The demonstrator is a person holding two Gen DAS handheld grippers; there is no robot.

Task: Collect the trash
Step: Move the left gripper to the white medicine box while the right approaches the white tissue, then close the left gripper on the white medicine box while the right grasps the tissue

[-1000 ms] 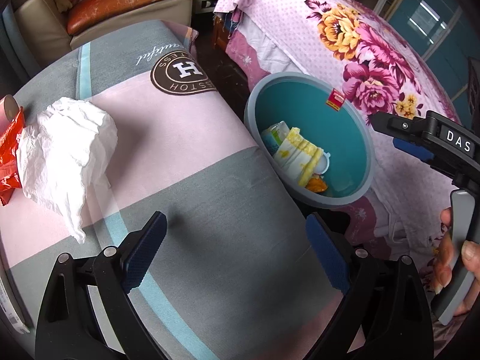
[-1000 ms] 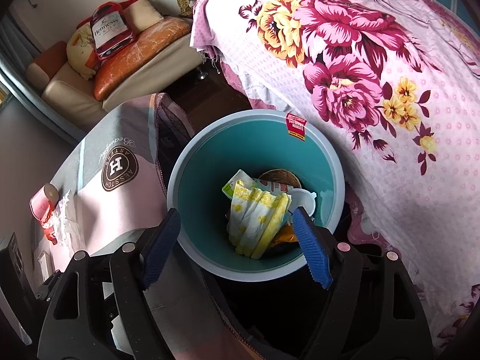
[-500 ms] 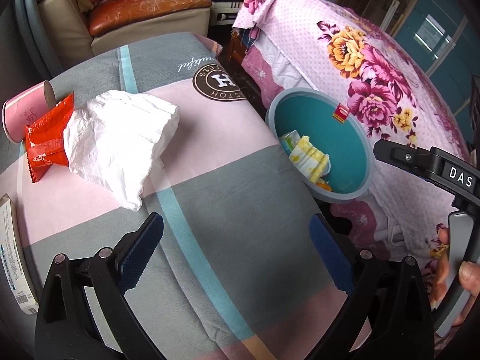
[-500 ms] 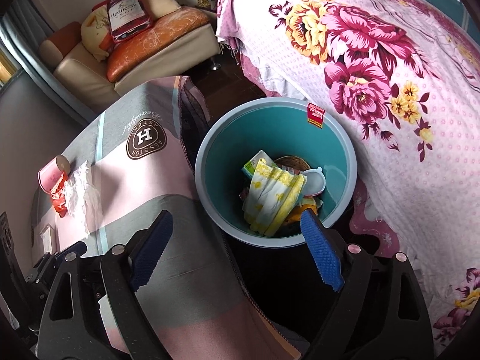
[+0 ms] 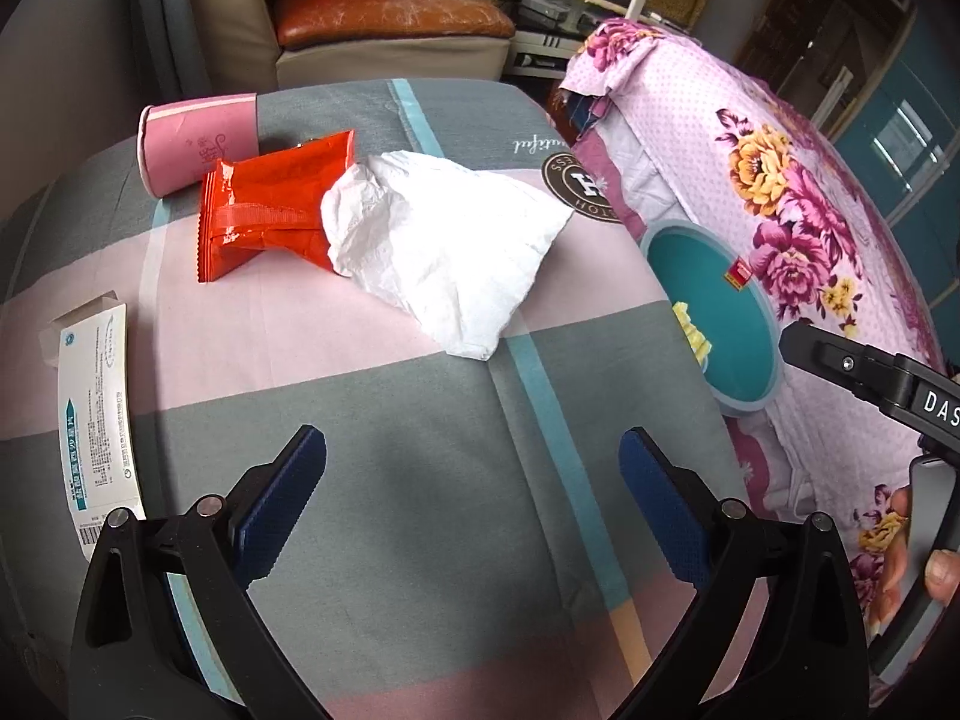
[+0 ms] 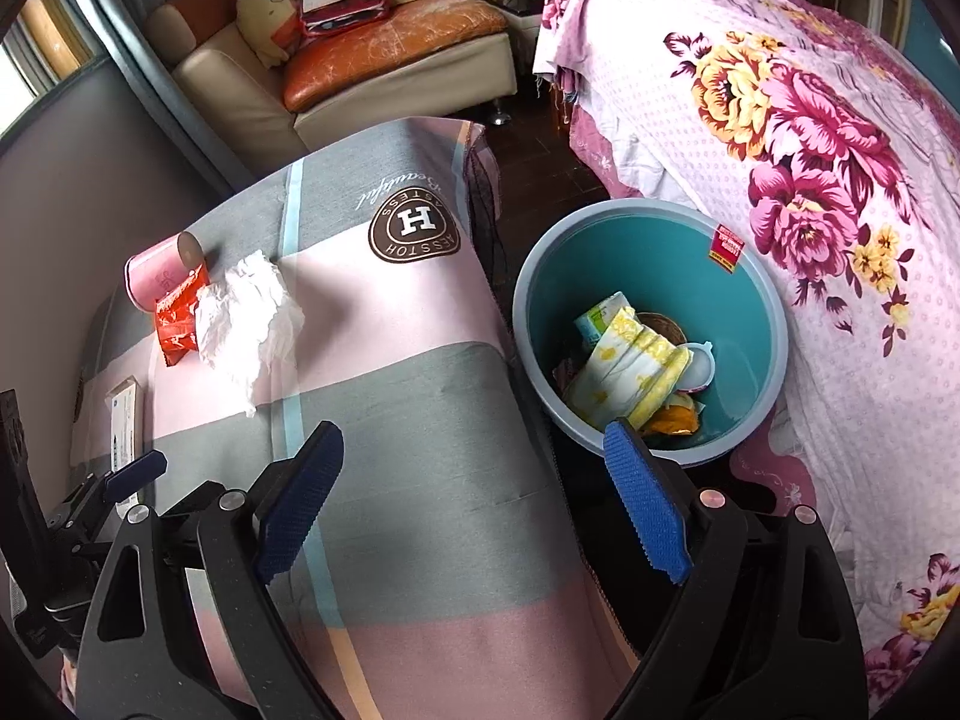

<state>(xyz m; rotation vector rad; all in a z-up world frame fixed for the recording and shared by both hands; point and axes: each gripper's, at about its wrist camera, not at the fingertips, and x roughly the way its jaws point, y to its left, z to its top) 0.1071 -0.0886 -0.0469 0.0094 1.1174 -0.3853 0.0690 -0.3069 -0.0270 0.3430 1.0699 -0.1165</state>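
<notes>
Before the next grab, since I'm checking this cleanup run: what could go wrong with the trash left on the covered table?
1. The white tissue overlaps the red wrapper, so a pinch may lift both, and one could drop short of the teal bin.
2. The pink paper cup lies on its side and could roll if nudged.
3. The flattened white box lies flat on the cloth near the table edge; open left gripper may snag fabric.

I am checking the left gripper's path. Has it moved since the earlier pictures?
Yes. The left gripper has drawn away from the teal bin, toward the white tissue and red wrapper, which are now nearer centre.
</notes>
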